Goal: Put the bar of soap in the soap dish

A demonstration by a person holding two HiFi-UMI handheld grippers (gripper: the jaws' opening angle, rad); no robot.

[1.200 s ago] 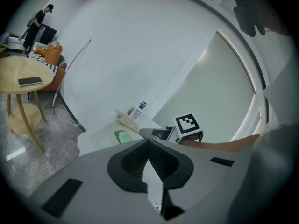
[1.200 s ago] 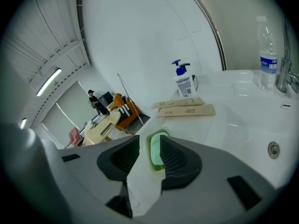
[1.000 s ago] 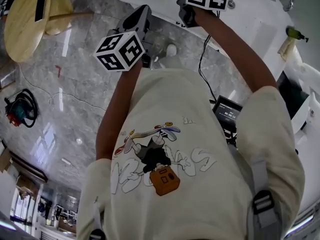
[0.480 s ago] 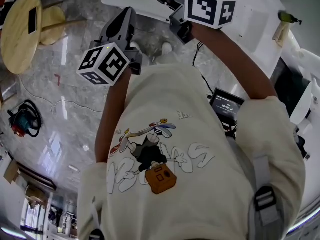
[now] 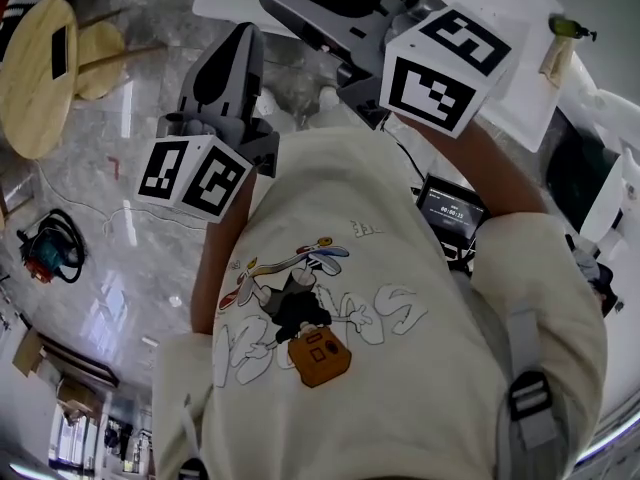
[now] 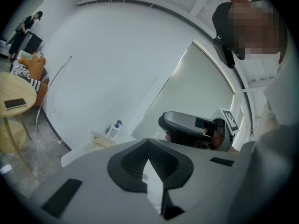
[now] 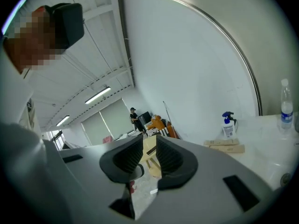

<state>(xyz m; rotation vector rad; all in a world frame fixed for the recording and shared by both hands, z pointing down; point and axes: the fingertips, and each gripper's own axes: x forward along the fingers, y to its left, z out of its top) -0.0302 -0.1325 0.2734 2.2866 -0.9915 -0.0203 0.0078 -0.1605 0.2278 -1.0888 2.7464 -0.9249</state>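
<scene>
- Two grippers are held up in front of our chest, side by side and well apart, both pointing towards a pale wall.
- The left gripper (image 6: 148, 146) is clenched. Its dark pads meet at the tips and there is nothing caught between them.
- The right gripper (image 7: 149, 148) is released. Its jaws have just been closing, but a narrow gap still separates the ribbed pads, and only the far room shows through it.
- We cannot make out the bar of soap or the soap dish in any view.
- In the head view, the left marker cube (image 5: 195, 173) sits above our cream printed shirt (image 5: 330, 368). The right marker cube (image 5: 450, 63) is nearer the camera, over the white counter (image 5: 520, 88).
- On that counter stand a spray bottle (image 7: 227, 125) and, further right, a clear water bottle (image 7: 286, 108). Pale wooden blocks (image 7: 224, 146) lie just in front of the spray bottle.
- To our left, a round wooden table (image 5: 35, 73) stands on the grey marble floor (image 5: 130, 228), with a dark flat object (image 5: 61, 50) lying on it.
- A small lit screen (image 5: 452, 210) shows just beside our right side.
</scene>
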